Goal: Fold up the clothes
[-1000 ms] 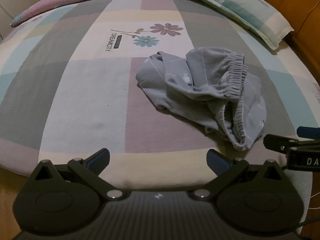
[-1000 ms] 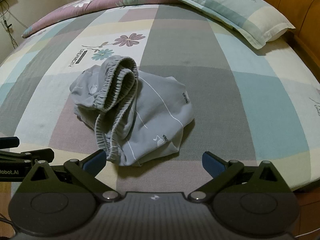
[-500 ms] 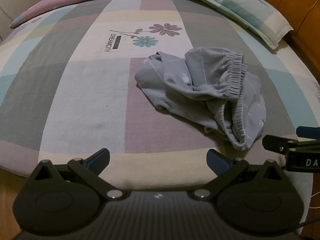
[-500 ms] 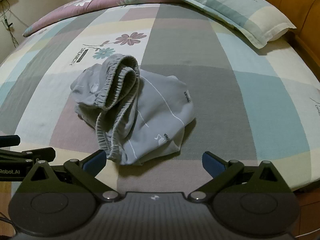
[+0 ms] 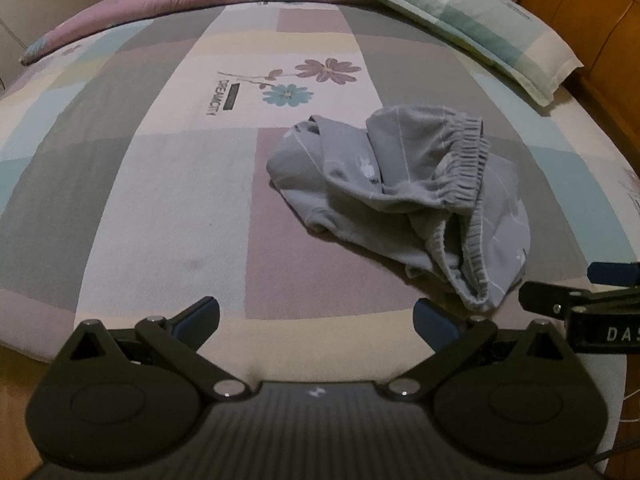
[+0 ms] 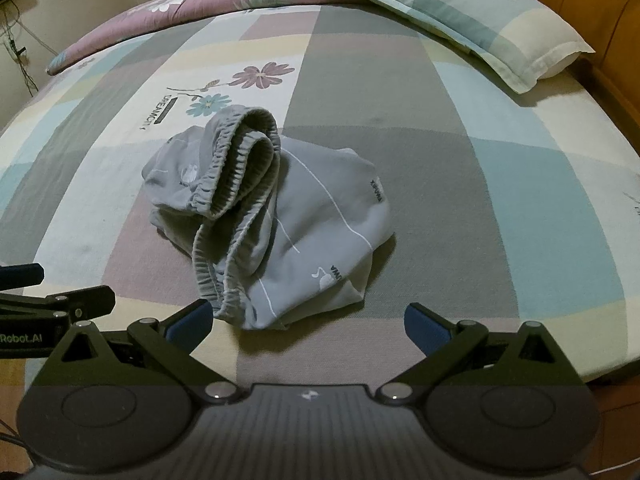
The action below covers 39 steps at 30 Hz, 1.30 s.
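A crumpled pair of grey shorts (image 5: 404,196) (image 6: 280,224) with an elastic waistband lies in a heap on the patchwork bed sheet (image 5: 168,184) (image 6: 500,200). My left gripper (image 5: 316,318) hovers open over the near edge of the bed, left of and short of the shorts, nothing between its blue-padded fingers. My right gripper (image 6: 308,318) is open too, its left fingertip just short of the shorts' near waistband fold. Each gripper shows at the edge of the other's view: the right one (image 5: 580,304), the left one (image 6: 56,300).
A checked pillow (image 5: 472,28) (image 6: 460,12) lies at the far right of the bed. A purple floral quilt (image 5: 180,4) (image 6: 168,8) is rolled along the far edge. A wooden bed frame (image 6: 592,40) rises on the right. The bed edge runs just under both grippers.
Both grippers have crept slightly forward toward the shorts, which now sit a little lower and larger in view. Both jaws stay open; the shorts have not moved.
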Tool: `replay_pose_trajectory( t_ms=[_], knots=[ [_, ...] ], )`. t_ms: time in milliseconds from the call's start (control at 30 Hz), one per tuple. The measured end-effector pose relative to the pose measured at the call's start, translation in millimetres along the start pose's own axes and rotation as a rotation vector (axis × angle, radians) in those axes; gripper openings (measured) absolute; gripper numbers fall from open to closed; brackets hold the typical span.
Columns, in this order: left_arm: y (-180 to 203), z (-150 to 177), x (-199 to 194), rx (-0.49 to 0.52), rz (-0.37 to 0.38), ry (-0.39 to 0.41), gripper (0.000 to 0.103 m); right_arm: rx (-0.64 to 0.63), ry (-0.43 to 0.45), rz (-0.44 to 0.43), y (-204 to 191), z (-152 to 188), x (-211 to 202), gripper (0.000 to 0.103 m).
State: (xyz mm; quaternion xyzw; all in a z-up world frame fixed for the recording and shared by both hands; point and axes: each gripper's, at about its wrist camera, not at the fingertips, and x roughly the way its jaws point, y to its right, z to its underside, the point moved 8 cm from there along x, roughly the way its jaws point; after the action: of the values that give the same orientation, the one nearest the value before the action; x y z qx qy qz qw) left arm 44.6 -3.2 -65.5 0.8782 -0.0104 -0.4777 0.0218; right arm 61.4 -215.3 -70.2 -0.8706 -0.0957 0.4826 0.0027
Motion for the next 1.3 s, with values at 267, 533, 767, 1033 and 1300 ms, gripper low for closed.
replay_pose_trajectory(
  t_ms=[267,533,767,1033,1300],
  knots=[
    [5.1,0.5,2.7,0.033,0.02,0.024,0.102,-0.001,-0.006,0.001,-0.2,0.7,3.1,0.103],
    [7.0,-0.2,9.0,0.026,0.036,0.026,0.102,0.002,-0.012,0.001,1.0,0.8,7.1,0.103],
    [10.8,2.8,21.3,0.048,0.087,0.026,0.102,0.005,-0.021,-0.001,2.1,2.2,12.3,0.103],
    [10.7,-3.7,28.5,0.062,0.094,0.11,0.102,0.0,0.013,-0.015,4.2,1.5,17.0,0.103],
    [9.0,-17.3,43.3,0.074,0.076,0.109,0.102,-0.072,0.028,-0.027,1.5,2.9,25.5,0.103]
  ],
)
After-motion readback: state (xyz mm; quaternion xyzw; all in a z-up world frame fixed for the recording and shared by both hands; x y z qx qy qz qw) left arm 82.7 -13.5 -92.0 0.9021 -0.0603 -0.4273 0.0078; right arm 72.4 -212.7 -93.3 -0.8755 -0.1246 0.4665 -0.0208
